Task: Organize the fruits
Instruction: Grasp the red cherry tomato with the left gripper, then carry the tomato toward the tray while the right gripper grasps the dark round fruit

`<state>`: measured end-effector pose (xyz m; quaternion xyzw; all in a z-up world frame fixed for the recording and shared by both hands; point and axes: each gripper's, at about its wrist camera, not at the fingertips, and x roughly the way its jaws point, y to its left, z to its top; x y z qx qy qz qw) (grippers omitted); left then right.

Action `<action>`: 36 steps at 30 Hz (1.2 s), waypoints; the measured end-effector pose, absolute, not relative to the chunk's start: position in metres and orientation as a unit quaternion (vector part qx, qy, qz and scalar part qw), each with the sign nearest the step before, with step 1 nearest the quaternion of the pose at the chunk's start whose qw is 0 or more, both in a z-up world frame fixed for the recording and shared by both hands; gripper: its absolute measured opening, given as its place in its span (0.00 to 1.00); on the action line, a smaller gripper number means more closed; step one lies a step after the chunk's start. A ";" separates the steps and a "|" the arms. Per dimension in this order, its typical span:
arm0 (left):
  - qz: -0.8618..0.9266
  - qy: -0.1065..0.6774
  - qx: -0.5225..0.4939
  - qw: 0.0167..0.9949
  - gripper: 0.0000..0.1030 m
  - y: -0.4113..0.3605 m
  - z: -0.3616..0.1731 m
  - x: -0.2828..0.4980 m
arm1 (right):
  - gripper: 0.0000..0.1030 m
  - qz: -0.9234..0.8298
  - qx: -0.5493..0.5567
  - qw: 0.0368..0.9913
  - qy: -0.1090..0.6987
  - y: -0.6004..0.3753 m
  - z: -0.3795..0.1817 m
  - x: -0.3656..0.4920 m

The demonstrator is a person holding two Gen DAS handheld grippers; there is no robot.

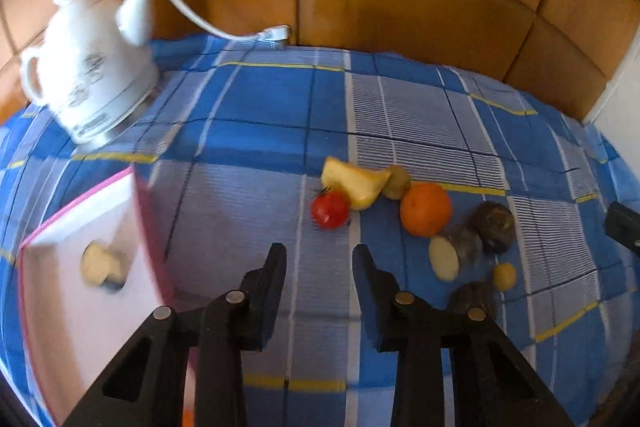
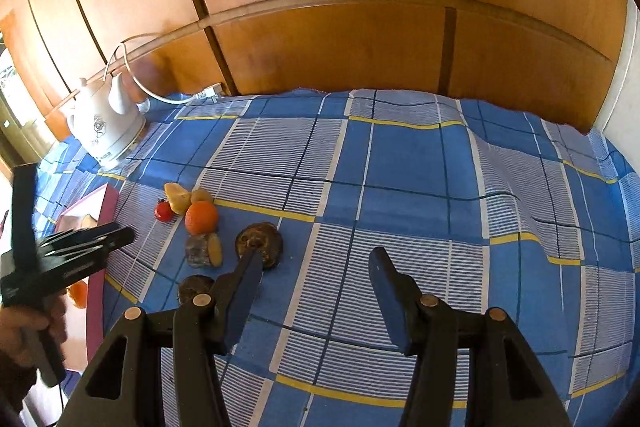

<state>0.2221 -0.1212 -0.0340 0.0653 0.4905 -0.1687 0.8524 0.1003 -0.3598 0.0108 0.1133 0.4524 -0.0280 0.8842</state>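
- Fruits clustered mid-cloth (image 1: 280, 107), loose, on blue plaid.
- Tomato (image 1: 330, 209): red, round, small dark stem on top; just beside yellow wedge (image 1: 354, 183).
- Wedge: pale yellow, cut face showing; touching green fruit (image 1: 396, 182) on far side.
- Orange (image 1: 425, 209): bright, round, touching or nearly touching green fruit.
- Dark fruit (image 1: 494, 227): brown-purple, round, right of orange.
- Pale oval slice (image 1: 443, 258) leaning against a grey-brown lump (image 1: 466, 245); kind of each unclear.
- Small yellow fruit (image 1: 504, 277) near slice; second dark piece (image 1: 472, 297) close to left gripper's right finger.
- Tray (image 1: 80, 307): pink-rimmed, white inside, left of fruits; holding one pale yellow item (image 1: 100, 263), blurred. In right view, an orange item (image 2: 79, 293) also inside tray, partly hidden.
- Left gripper (image 1: 320, 259): fingers spread, nothing between, above cloth in front of tomato.
- Right gripper (image 2: 316, 263): fingers spread wide, nothing between; left fingertip overlapping dark fruit in view, contact not determinable.
- Kettle (image 1: 88, 75): white, far left corner of cloth, cord (image 1: 192, 15) trailing to wood panel (image 1: 400, 7).
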 end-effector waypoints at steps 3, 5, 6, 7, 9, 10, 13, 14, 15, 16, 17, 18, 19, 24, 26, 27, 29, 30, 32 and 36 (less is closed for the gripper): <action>-0.182 0.497 0.066 0.846 0.34 -0.131 -0.045 0.238 | 0.55 -0.028 0.118 0.883 0.454 -0.361 0.010 0.101; -0.182 0.496 0.071 0.846 0.34 -0.135 -0.049 0.246 | 0.55 -0.026 0.121 0.882 0.456 -0.362 0.010 0.102; -0.186 0.495 0.073 0.846 0.34 -0.137 -0.051 0.249 | 0.55 -0.025 0.121 0.881 0.456 -0.362 0.010 0.102; -0.187 0.493 0.077 0.846 0.34 -0.140 -0.052 0.252 | 0.55 -0.025 0.122 0.881 0.456 -0.362 0.010 0.102; -0.190 0.492 0.079 0.846 0.34 -0.143 -0.056 0.258 | 0.55 -0.024 0.122 0.881 0.456 -0.361 0.010 0.103; -0.193 0.497 0.079 0.842 0.30 -0.145 -0.060 0.261 | 0.55 -0.023 0.122 0.881 0.457 -0.361 0.009 0.103; -0.196 0.495 0.078 0.843 0.25 -0.147 -0.065 0.260 | 0.55 -0.023 0.118 0.882 0.456 -0.360 0.009 0.103; -0.200 0.496 0.072 0.842 0.24 -0.146 -0.065 0.257 | 0.55 -0.024 0.117 0.883 0.455 -0.360 0.009 0.103; -0.202 0.499 0.065 0.840 0.24 -0.146 -0.064 0.253 | 0.55 -0.024 0.117 0.883 0.455 -0.360 0.009 0.103; -0.204 0.498 0.063 0.840 0.24 -0.146 -0.063 0.248 | 0.55 -0.025 0.118 0.883 0.454 -0.360 0.010 0.102; -0.205 0.494 0.064 0.842 0.24 -0.146 -0.060 0.239 | 0.55 -0.026 0.120 0.883 0.454 -0.362 0.010 0.102; -0.207 0.490 0.066 0.844 0.24 -0.146 -0.057 0.231 | 0.55 -0.027 0.122 0.882 0.454 -0.363 0.010 0.102; -0.211 0.488 0.066 0.845 0.24 -0.146 -0.053 0.221 | 0.55 -0.028 0.123 0.882 0.454 -0.363 0.010 0.101; -0.229 0.464 0.071 0.853 0.24 -0.149 -0.043 0.160 | 0.55 -0.029 0.126 0.881 0.455 -0.364 0.010 0.100; -0.235 0.461 0.076 0.852 0.24 -0.150 -0.045 0.139 | 0.55 -0.030 0.125 0.881 0.455 -0.364 0.010 0.099; -0.236 0.459 0.077 0.853 0.24 -0.150 -0.047 0.128 | 0.55 -0.031 0.126 0.881 0.455 -0.365 0.010 0.099; -0.238 0.457 0.076 0.854 0.24 -0.148 -0.053 0.109 | 0.55 -0.033 0.127 0.881 0.454 -0.366 0.010 0.098; -0.238 0.456 0.077 0.854 0.24 -0.148 -0.057 0.100 | 0.55 -0.034 0.127 0.881 0.454 -0.366 0.010 0.097; -0.240 0.458 0.081 0.852 0.24 -0.148 -0.063 0.088 | 0.55 -0.033 0.131 0.880 0.455 -0.367 0.010 0.097; -0.238 0.445 0.092 0.858 0.25 -0.151 -0.071 0.077 | 0.52 -0.021 0.143 0.876 0.460 -0.367 0.007 0.097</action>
